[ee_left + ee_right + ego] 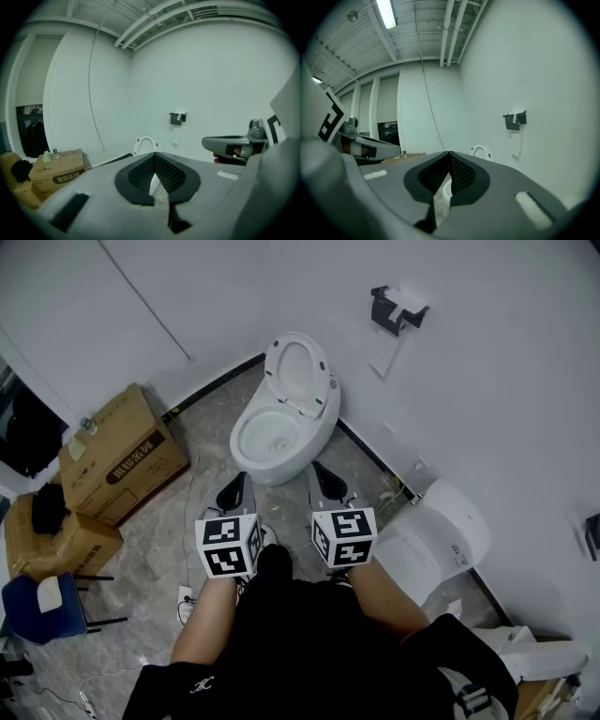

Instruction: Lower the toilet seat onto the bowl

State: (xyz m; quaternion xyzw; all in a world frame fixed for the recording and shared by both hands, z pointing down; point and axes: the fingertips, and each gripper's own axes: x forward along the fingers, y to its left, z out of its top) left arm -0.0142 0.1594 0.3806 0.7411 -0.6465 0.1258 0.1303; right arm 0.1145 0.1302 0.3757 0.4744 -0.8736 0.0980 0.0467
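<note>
The white toilet stands in the corner. Its seat [293, 369] is raised and leans back against the wall, above the open bowl [246, 418]. Both grippers hover side by side short of the bowl and touch nothing. My left gripper [239, 478] is shut and empty; in the left gripper view its tips [154, 154] meet just below the upright seat [146, 142]. My right gripper [318, 468] is shut and empty too; in the right gripper view its tips [449, 153] point left of the seat [481, 151].
A black toilet-paper holder [394, 307] hangs on the wall to the right of the toilet. Cardboard boxes [122, 451] stand to the left, with a blue stool [42, 606] nearer to me. A white rounded bin [436, 535] sits against the right wall.
</note>
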